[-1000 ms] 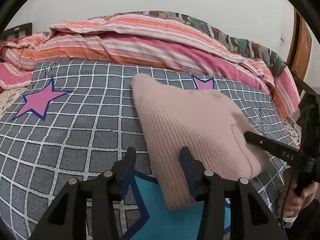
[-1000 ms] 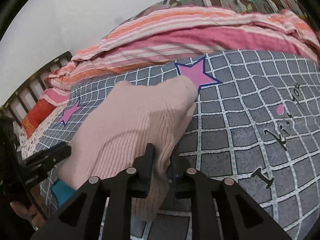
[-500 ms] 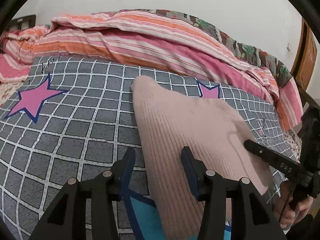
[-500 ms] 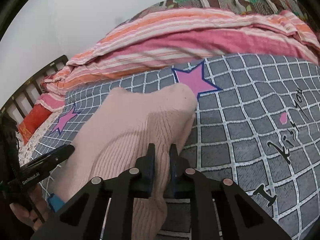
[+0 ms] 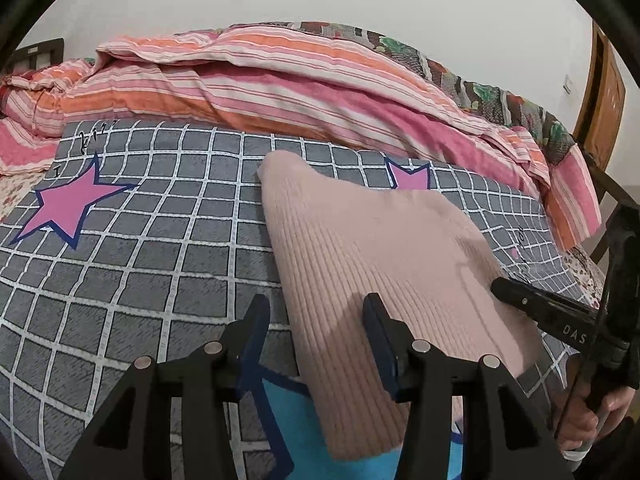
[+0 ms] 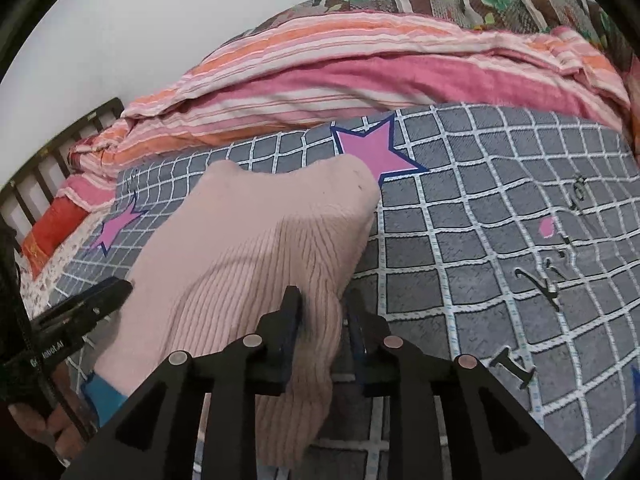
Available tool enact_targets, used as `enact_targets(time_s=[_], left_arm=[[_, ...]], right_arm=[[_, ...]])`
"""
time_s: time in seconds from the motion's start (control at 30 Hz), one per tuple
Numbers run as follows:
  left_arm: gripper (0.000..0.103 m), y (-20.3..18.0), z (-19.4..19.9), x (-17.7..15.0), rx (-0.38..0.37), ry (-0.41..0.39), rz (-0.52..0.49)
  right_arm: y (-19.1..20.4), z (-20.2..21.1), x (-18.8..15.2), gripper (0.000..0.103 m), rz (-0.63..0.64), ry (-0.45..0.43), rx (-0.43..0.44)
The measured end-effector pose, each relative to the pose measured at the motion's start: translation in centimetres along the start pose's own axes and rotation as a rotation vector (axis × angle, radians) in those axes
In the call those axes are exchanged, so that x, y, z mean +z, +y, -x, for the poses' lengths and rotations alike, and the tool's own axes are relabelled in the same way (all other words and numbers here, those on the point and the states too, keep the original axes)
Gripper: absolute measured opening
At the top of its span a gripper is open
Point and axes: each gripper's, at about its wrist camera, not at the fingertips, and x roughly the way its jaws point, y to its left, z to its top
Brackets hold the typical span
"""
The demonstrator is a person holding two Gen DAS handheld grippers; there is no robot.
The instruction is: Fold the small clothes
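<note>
A pink ribbed knit garment (image 5: 380, 248) lies folded on the grey checked bedsheet (image 5: 140, 260). My left gripper (image 5: 314, 320) stands open astride the garment's near left edge, one finger over the sheet and the other over the knit. My right gripper (image 6: 323, 308) is at the garment's (image 6: 260, 240) near right edge. Its jaws are opening, with a fold of the knit still between them and slack. One finger of the right gripper (image 5: 520, 300) shows at the far right of the left wrist view, and the left gripper's finger (image 6: 92, 300) at the left of the right wrist view.
A bunched pink and orange striped quilt (image 5: 280, 80) runs along the back of the bed. A dark slatted bed rail (image 6: 40, 184) stands at the left end and a wooden door (image 5: 604, 92) at the right. A hand (image 5: 592, 412) holds the right gripper's handle.
The right gripper's jaws, which pinched the garment's right edge tightly, have parted. The left gripper has kept the same width and place.
</note>
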Motion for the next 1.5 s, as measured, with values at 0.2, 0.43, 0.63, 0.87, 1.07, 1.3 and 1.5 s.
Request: enact_targets(time_s=[0.2, 0.43, 0.63, 0.87, 1.07, 1.3, 1.5], left_arm=[[0.049, -0.7, 0.7, -0.2, 0.035, 0.055, -0.020], [0.051, -2.9, 4.4, -1.0, 0.020, 0.111, -0.007], [0.070, -6.5, 10.7, -0.1, 0.119, 0.037, -0.036], [0.081, -9.3, 17.0, 0.1, 0.189, -0.036, -0.070], [0.086, -10.8, 21.1, -0.7, 0.206, -0.082, -0.081], [0.087, -11.6, 22.6, -1.8, 0.218, -0.090, -0.096], [0.087, -12.1, 23.1, -2.1, 0.232, -0.097, -0.107]], right_arm=[[-0.5, 1.3, -1.5, 0.032, -0.018, 0.035, -0.018], [-0.5, 5.3, -1.9, 0.032, -0.023, 0.050, -0.094], [0.5, 11.7, -1.5, 0.038, -0.014, 0.007, -0.160], [1.5, 19.1, -1.7, 0.082, 0.001, -0.072, -0.210], [1.9, 23.3, -2.8, 0.096, -0.012, -0.107, -0.218], [2.8, 25.2, -4.2, 0.099, 0.031, -0.111, -0.247], [2.7, 25.8, -4.6, 0.099, 0.019, -0.121, -0.244]])
